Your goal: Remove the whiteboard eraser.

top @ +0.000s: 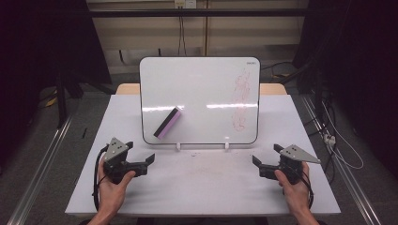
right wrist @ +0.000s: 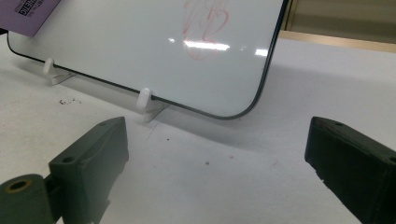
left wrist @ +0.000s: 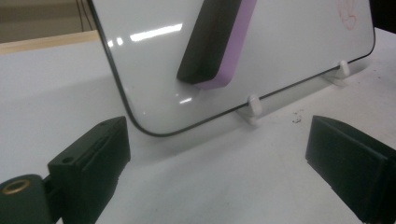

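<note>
Nearest the person, at the front of the bench (top: pixel 202 187), both hands rest low with a tool in each. The left tool (top: pixel 149 160) has its jaws spread wide with nothing between them, and the right tool (top: pixel 256 161) stands just as wide and just as empty; each gripper view shows only bare bench surface in the gap.

Just beyond them, a whiteboard (top: pixel 202 93) stands propped on two small white clips (left wrist: pixel 252 104), leaning back. An eraser (top: pixel 167 123), black with a purple felt side, clings tilted to the board's lower left area, closer to the left tool. Farther right on the board, a faint red scribble (top: pixel 240 101) runs top to bottom near the edge, in line with the right tool.

Judging by this layout, the job is wiping off the scribble, and it stands at the very start: nothing has been picked up. The next move probably calls for the left tool to reach forward, line its jaws across the eraser's narrow sides and close there, without tipping the board off its clips.
</note>
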Demonstrator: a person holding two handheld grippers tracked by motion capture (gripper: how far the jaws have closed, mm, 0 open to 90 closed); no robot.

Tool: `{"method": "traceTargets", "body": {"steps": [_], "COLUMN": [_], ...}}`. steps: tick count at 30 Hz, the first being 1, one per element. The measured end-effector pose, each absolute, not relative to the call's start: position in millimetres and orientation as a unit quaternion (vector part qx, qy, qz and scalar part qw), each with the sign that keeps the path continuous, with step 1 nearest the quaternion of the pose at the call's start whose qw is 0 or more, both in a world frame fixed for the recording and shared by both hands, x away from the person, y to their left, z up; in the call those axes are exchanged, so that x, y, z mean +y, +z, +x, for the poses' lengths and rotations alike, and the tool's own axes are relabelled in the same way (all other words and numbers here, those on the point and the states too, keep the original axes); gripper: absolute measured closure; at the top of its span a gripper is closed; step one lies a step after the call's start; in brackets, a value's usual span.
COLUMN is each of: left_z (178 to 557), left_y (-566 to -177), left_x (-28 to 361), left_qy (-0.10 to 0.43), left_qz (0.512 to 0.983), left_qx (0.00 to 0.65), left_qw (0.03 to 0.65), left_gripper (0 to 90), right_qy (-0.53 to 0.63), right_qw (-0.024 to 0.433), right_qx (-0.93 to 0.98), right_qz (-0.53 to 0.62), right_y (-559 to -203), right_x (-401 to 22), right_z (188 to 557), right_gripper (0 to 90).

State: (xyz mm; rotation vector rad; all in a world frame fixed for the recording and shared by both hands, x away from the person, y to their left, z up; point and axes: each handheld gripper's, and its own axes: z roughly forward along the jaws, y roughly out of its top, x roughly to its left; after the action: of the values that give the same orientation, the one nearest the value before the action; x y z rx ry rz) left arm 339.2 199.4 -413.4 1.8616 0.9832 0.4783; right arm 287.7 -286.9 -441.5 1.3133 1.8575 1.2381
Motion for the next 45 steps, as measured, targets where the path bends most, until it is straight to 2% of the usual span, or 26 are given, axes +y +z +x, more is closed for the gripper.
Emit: {"method": "traceTargets", "body": {"steps": [3, 10, 15, 17, 20, 24, 36, 45], "left_z": [344, 352, 359, 361, 366, 371, 387, 385], "left_y": [-409, -404, -395, -393, -392, -392, -396, -403], "left_x": [194, 177, 170, 167, 160, 153, 128, 130], "left_qy": [0.196, 0.237, 0.267, 0.278, 0.283, 0.302, 0.313, 0.325], "left_qz": [0.771, 0.804, 0.810, 0.811, 0.813, 0.811, 0.828, 0.823], "left_qx": [0.386, 0.347, 0.333, 0.328, 0.324, 0.321, 0.297, 0.302], "left_qw": [0.467, 0.421, 0.403, 0.397, 0.392, 0.386, 0.360, 0.356], "left_gripper": [8.1, 6.8, 8.9, 13.7, 13.1, 17.1, 31.8, 48.9], "right_qy": [0.459, 0.456, 0.457, 0.458, 0.456, 0.456, 0.453, 0.452], "right_qw": [0.268, 0.271, 0.268, 0.268, 0.269, 0.268, 0.271, 0.274], "right_qx": [0.692, 0.693, 0.694, 0.694, 0.694, 0.695, 0.696, 0.696], "right_qz": [0.488, 0.488, 0.487, 0.486, 0.488, 0.487, 0.486, 0.486], "right_y": [-442, -442, -442, -442, -442, -442, -443, -443], "right_x": [-287, -285, -285, -285, -285, -284, -284, -284], "right_z": [289, 289, 289, 289, 290, 289, 290, 289], "right_gripper": [6.2, 6.1, 6.1, 6.1, 5.8, 5.8, 6.0, 6.4]}}
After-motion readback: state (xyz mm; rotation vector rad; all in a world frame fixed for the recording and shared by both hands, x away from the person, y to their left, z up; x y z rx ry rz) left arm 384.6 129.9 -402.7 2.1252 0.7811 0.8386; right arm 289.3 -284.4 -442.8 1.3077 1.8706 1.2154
